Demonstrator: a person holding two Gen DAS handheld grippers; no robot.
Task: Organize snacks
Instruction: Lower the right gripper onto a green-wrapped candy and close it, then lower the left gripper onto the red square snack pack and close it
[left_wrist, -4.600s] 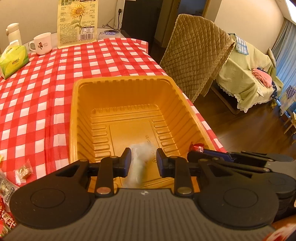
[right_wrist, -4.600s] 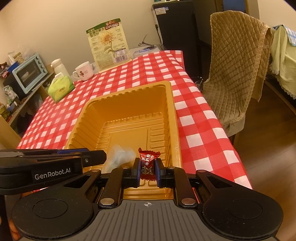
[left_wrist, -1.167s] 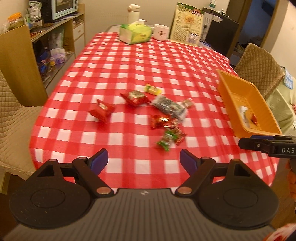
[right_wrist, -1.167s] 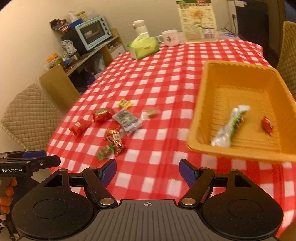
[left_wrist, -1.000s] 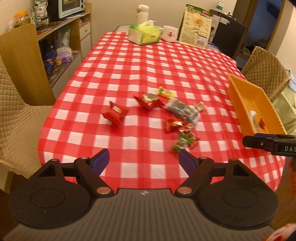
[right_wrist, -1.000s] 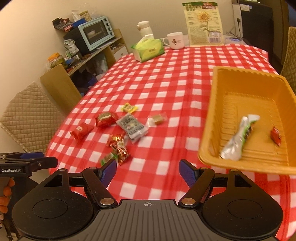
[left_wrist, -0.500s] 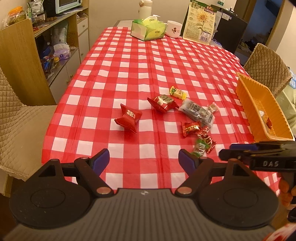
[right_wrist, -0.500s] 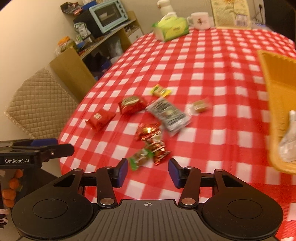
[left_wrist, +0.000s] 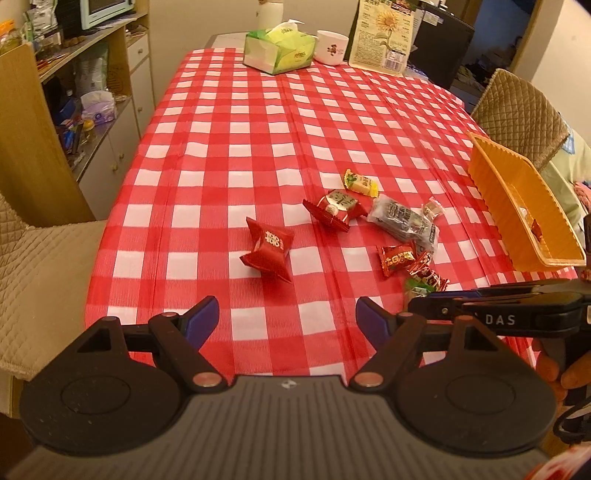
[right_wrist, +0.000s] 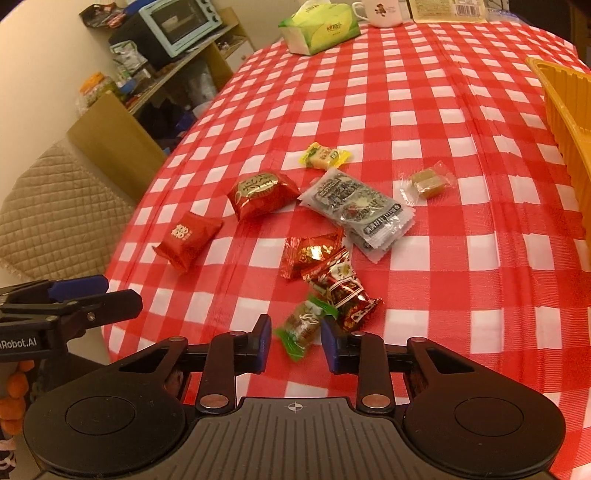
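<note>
**Closing on the green candy, right side**

Bracketing the green-wrapped candy (right_wrist: 304, 326), my right gripper (right_wrist: 295, 341) has its fingers at a narrow gap, one pad on each side of the wrapper, with a sliver of space visible on both sides. Nothing is held yet. My left gripper (left_wrist: 284, 319) hangs above the near table edge with its fingers spread wide and nothing between them.

Risks, as I judge them:
- The red foil candy (right_wrist: 341, 291) lies touching the green one at its far right end. If I close too far forward, the right pad may catch both wrappers.
- The green wrapper's twisted tail points toward me. Pinching only the tail could let the body swing loose or slip out during the carry.
- The candy sits close to the table's near edge; a push instead of a pinch may slide it on the checked tablecloth (right_wrist: 406, 110) toward the drop.

Location of task items: the green candy is between the right fingertips, at the near end of the snack cluster. Beyond it lie the orange-red foil candy (right_wrist: 312, 251), the grey packet (right_wrist: 354, 206), the round-label red pack (right_wrist: 260, 195), the red pillow pack (right_wrist: 188, 238), the yellow candy (right_wrist: 325, 156) and the clear-wrapped brown sweet (right_wrist: 428, 182). The orange tray (left_wrist: 517, 206) stands well apart to the right, with a small red candy (left_wrist: 535, 229) visible inside.
</note>
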